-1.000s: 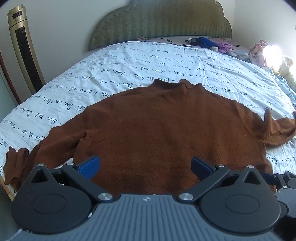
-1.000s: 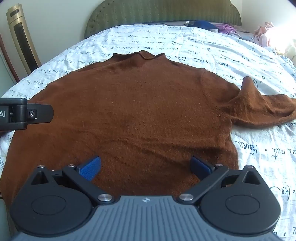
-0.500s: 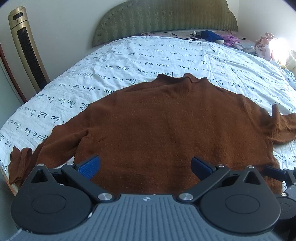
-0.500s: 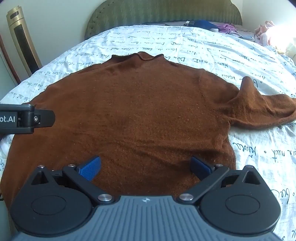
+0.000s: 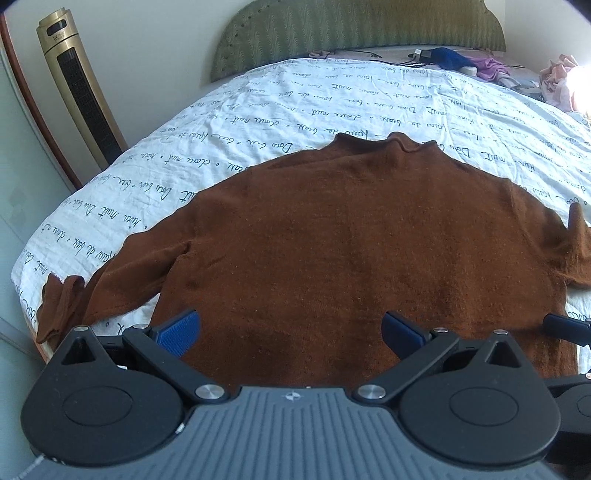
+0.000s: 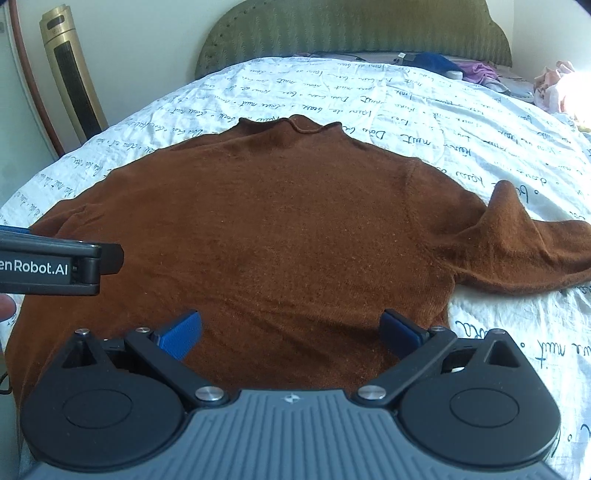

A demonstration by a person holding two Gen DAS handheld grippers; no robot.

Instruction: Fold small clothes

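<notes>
A rust-brown sweater (image 5: pixel 351 240) lies spread flat on the bed, collar (image 5: pixel 399 142) pointing to the headboard. Its left sleeve (image 5: pixel 110 284) runs out to the bed's left edge, with the cuff bunched up. The right sleeve (image 6: pixel 528 251) is folded into a raised peak. My left gripper (image 5: pixel 290 332) hovers open over the sweater's lower hem, blue pads wide apart, nothing between them. My right gripper (image 6: pixel 290 332) is open too, above the hem further right. The left gripper's body (image 6: pixel 51 264) shows at the left edge of the right wrist view.
A white bedsheet with handwritten script (image 5: pixel 295 103) covers the bed. A green padded headboard (image 5: pixel 354 33) stands at the back. A gold tower fan (image 5: pixel 77 88) stands left of the bed. Blue and purple clothes (image 5: pixel 465 62) and pink fabric (image 5: pixel 557 74) lie at the far right.
Both grippers have drawn back slightly and the left view has swung left, so more of the left sleeve and cuff shows. Both stay open; the sweater has not moved.
</notes>
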